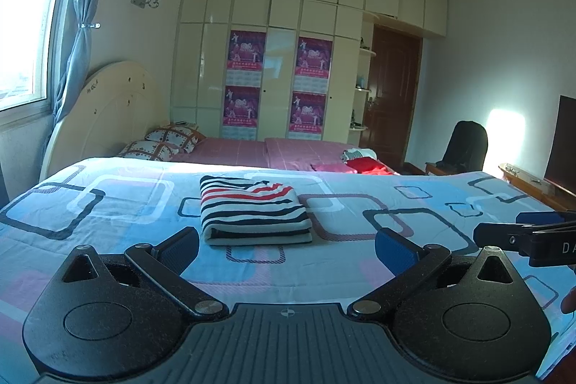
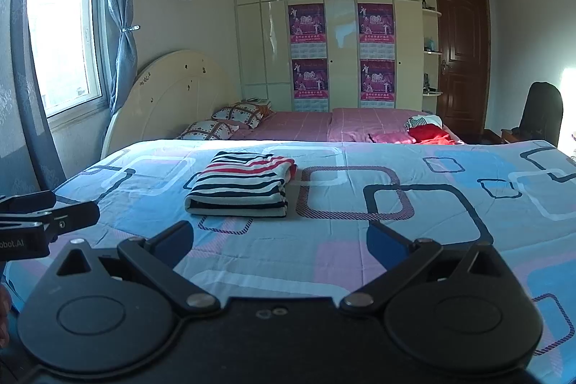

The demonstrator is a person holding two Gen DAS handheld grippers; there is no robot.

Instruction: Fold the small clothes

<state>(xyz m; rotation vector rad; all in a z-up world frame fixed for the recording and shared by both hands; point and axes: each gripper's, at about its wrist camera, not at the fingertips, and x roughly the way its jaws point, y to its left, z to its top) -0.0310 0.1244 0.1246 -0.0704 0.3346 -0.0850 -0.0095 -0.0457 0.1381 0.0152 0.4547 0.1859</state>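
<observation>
A striped garment [image 1: 252, 209], white with black and red stripes, lies folded in a neat rectangle on the patterned blue sheet [image 1: 108, 215]. It also shows in the right wrist view [image 2: 239, 184]. My left gripper [image 1: 286, 249] is open and empty, held just short of the garment's near edge. My right gripper [image 2: 279, 245] is open and empty, a little nearer than the garment and to its right. Each gripper shows at the edge of the other's view: the right one [image 1: 522, 236] and the left one [image 2: 50, 218].
Beyond the sheet lies a pink bed [image 2: 324, 125] with two pillows [image 2: 230, 119] and a small pile of red and striped clothes [image 2: 426, 130]. A headboard, a window with curtains, cream wardrobes, a brown door and a dark chair [image 2: 540, 112] stand behind.
</observation>
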